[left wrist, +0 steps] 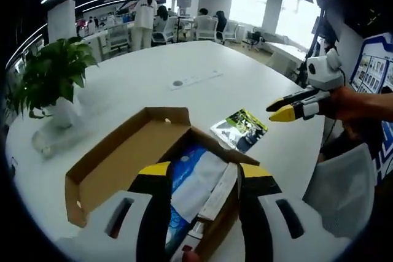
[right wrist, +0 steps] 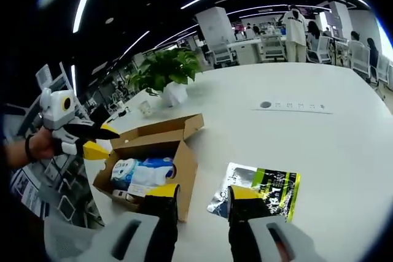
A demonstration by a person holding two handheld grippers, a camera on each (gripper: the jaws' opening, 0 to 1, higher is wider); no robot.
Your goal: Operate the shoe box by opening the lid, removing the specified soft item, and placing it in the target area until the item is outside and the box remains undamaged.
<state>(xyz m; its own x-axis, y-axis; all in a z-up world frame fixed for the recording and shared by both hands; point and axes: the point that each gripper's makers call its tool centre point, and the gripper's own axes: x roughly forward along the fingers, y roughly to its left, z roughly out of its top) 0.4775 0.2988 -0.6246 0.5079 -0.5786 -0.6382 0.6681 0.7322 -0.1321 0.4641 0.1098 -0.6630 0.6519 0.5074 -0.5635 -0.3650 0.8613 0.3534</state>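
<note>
One step down by the look of it: the shoe box (left wrist: 132, 161) is already open, its lid (left wrist: 116, 151) folded flat out to the side, and the cardboard looks fine so far. What's left is the actual job. The soft item (left wrist: 198, 179), a blue and white bundle, sits inside the box, right ahead of the left gripper (left wrist: 202, 173), between its spread jaws but not pinched as far as I can tell. So nothing is out yet.

The right gripper (right wrist: 201, 193) hovers over bare table with its jaws apart and nothing between them; the box is just off to its left and a green and black packet (right wrist: 258, 191) lies flat right in front of it. In the left gripper view that same gripper comes in from the right with its tips close together, so I wouldn't swear how wide it is.

Other stuff: a potted plant (left wrist: 52, 78) well beyond the box, a flush socket strip (left wrist: 195, 80) farther out on the white table (left wrist: 245, 90). My guess is the packet is the only thing in the way if the item gets set down there. There's also a white flat piece (left wrist: 218, 191) lying along the bundle inside the box that could snag.
</note>
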